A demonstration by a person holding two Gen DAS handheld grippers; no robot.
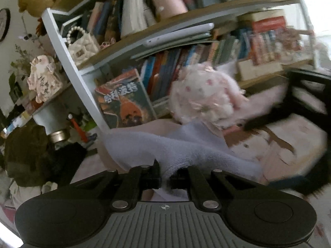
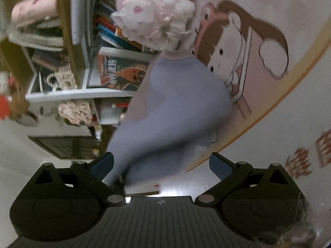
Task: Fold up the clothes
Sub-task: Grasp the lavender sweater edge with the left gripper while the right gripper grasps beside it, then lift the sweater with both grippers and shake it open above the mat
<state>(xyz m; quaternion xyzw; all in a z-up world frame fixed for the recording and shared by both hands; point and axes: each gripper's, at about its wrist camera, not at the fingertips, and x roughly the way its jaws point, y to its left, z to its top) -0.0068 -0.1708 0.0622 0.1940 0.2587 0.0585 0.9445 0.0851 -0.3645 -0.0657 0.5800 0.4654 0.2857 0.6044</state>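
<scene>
One garment (image 1: 182, 150), a lavender fleecy cloth, is all you have in hand, and it appears only partly folded. Your left gripper (image 1: 165, 178) has its jaws closed on a bunched edge of it. Your right gripper (image 2: 161, 163) has its jaws spread wide; the cloth brushes the left blue pad (image 2: 102, 164), but nothing is pinched there. Seen from the right wrist, the garment (image 2: 175, 103) hangs or drapes in a long twisted band over the printed sheet (image 2: 258, 31), so no flat, squared fold is yet visible. By that showing, the smoothing, the halving and the final laying down all remain for you to do.

Surroundings, largest first:
- Bookshelf (image 1: 165, 31): fills the background just behind the garment, crowded with books and small ornaments; a swing of the cloth could catch it.
- Printed sheet (image 1: 289, 144): pink with a cartoon figure, lying beneath the garment; whether it covers a bed cannot be told.
- Plush toy (image 1: 204, 95): pink and white, standing at the garment's far end and touching or nearly touching it; it occupies the space where you would spread the cloth.
- Book (image 1: 126, 101): propped face-out on the lower shelf, beside the toy.
</scene>
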